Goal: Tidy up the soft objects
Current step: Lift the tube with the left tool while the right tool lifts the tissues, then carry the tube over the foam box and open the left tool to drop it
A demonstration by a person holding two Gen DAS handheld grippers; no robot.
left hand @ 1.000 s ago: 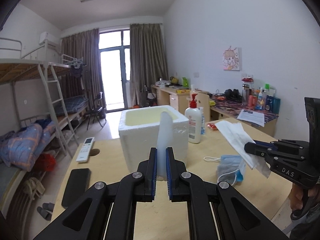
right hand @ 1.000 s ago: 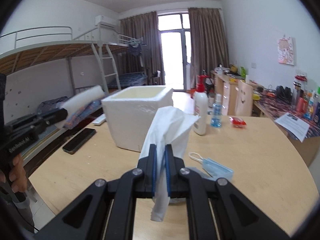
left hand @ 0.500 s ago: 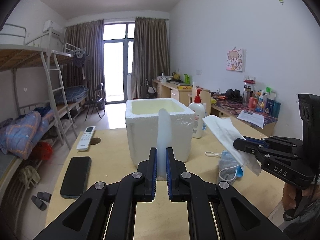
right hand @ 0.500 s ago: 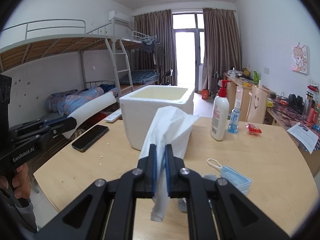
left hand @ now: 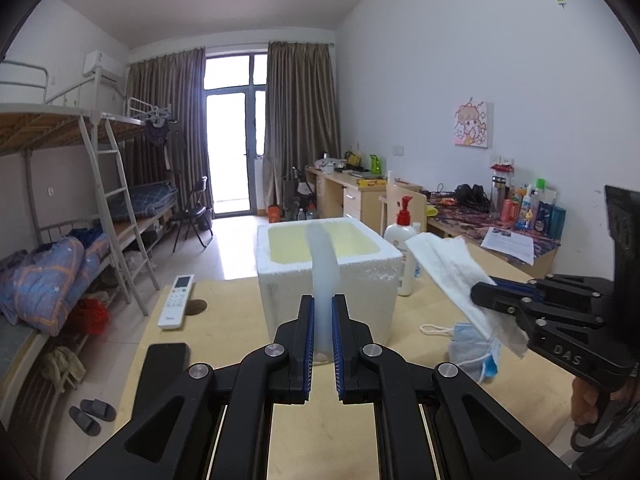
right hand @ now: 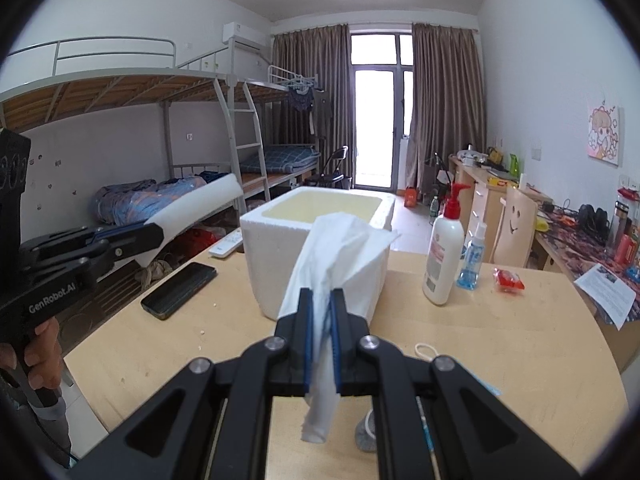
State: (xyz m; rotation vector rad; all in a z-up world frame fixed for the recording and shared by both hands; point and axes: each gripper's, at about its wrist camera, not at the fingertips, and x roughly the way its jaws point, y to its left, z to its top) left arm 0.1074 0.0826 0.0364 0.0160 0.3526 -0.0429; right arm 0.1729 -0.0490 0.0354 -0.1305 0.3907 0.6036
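My left gripper (left hand: 322, 304) is shut on a thin white foam sheet (left hand: 325, 264) that stands up in front of the white foam box (left hand: 360, 284). In the right wrist view the same foam sheet (right hand: 196, 210) sticks out of the left gripper (right hand: 154, 236) at the left, short of the foam box (right hand: 280, 264). My right gripper (right hand: 322, 300) is shut on a crumpled white tissue (right hand: 340, 244), held above the table just before the box. The tissue (left hand: 448, 268) also shows at the right of the left wrist view, in the right gripper (left hand: 486, 292).
Blue face masks (left hand: 472, 344) lie on the wooden table (right hand: 500, 332) right of the box. A lotion pump bottle (right hand: 442, 256), a small spray bottle (right hand: 472, 256) and a red packet (right hand: 508, 280) stand behind. A black phone (right hand: 180, 290) and a remote (left hand: 176, 300) lie left. A person's hand (right hand: 42, 356) grips the left handle.
Both grippers have moved toward the foam box and risen a little, each keeping its hold; the box's open top now shows more in both views.
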